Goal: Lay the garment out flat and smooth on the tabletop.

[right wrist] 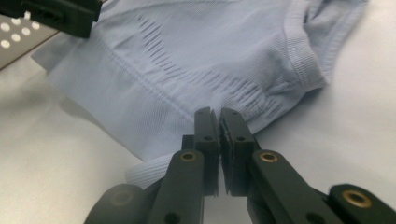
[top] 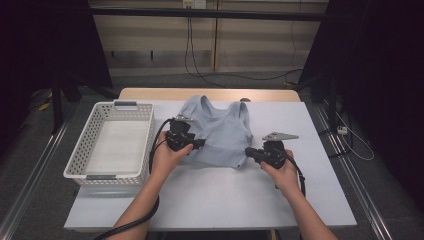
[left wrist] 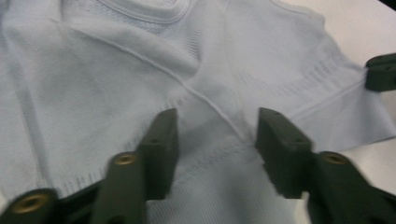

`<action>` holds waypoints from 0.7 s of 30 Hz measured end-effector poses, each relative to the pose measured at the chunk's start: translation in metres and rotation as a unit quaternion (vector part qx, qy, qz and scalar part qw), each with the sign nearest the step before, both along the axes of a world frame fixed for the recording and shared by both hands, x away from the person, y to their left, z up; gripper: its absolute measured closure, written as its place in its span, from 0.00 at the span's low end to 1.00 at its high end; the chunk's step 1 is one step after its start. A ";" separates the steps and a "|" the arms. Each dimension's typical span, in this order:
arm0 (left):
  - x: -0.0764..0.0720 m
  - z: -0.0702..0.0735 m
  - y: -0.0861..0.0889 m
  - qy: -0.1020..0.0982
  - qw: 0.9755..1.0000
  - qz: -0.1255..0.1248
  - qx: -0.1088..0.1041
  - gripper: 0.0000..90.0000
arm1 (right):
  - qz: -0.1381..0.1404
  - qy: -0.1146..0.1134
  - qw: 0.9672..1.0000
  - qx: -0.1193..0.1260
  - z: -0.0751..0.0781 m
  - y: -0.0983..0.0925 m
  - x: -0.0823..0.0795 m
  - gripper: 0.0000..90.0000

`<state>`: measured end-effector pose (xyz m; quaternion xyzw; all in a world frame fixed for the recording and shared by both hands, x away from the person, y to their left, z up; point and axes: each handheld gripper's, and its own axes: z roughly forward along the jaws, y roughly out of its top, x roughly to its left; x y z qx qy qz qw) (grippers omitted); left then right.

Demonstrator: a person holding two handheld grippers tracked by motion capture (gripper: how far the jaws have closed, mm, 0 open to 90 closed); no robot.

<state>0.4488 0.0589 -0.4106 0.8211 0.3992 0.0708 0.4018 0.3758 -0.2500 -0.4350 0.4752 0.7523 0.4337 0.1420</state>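
Garment: pale blue tank top, flat on white table, beside white basket. Left gripper: jaws spread above the fabric near its left edge, gripping nothing. Right gripper: jaws pressed together, pinching the top's hem at its right corner.

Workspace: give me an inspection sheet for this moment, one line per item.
Surface: white table, bare at the front.
Job's things: pale blue top lying flat at mid-table; white basket to its left holds nothing.
Clutter: nothing seen.
Grippers: left gripper open over the fabric; right gripper shut on the top's hem.
Cables: one cable trails from each gripper; wires on the floor behind.
Surroundings: dark curtains, floor rails, light back wall.
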 end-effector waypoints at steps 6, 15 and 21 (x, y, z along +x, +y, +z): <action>0.001 0.002 0.004 -0.009 1.000 0.011 0.012 0.20 | -0.017 -0.003 1.000 0.004 0.001 -0.019 -0.003 0.97; 0.002 0.005 0.010 -0.015 0.999 0.021 0.022 0.17 | -0.034 -0.005 0.999 0.009 0.002 -0.035 -0.006 0.97; 0.002 0.003 0.010 -0.011 0.999 0.022 0.024 0.17 | -0.044 -0.004 0.999 0.012 0.003 -0.045 -0.008 0.97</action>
